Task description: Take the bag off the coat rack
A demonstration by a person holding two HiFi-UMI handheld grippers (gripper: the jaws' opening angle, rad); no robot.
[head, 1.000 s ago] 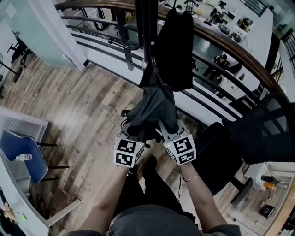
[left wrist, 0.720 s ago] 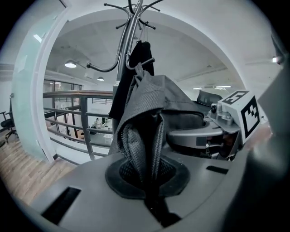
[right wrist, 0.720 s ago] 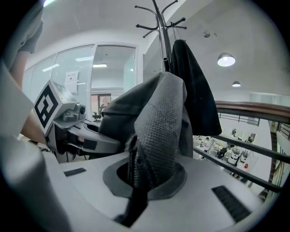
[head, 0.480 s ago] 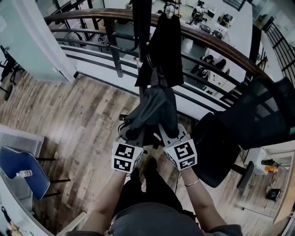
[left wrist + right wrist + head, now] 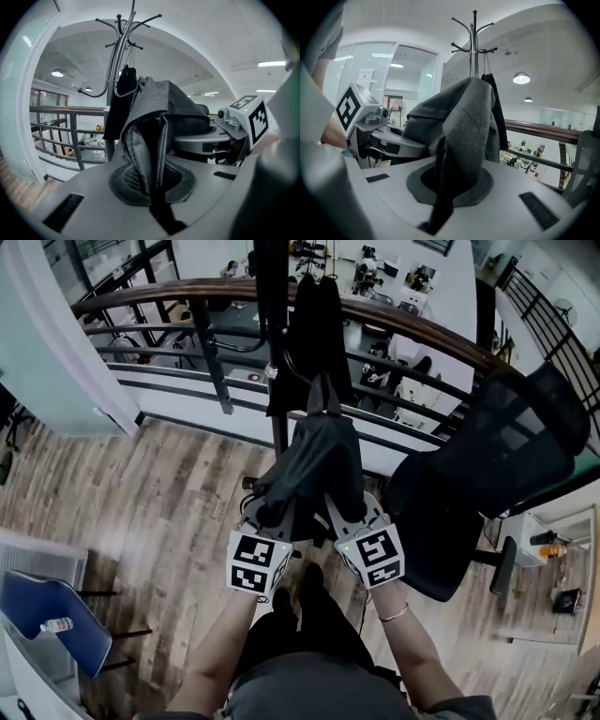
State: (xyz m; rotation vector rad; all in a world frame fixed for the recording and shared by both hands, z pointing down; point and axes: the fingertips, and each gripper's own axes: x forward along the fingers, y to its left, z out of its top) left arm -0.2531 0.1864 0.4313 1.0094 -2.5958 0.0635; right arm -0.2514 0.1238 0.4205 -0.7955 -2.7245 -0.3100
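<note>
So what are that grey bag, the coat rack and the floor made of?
The bag looks like matte dark grey synthetic fabric; a coarse woven mesh shows up close. The coat rack seems to be thin metal tubing, dark and smooth, with slim curved hooks; the coating leaves it open. The floor looks like wood-grain planks, real wood or laminate, I can't tell.

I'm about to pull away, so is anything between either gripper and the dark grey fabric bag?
Nothing visible. The left gripper and right gripper both have jaws shut directly on the dark grey fabric bag; a black garment hangs just behind it.
</note>
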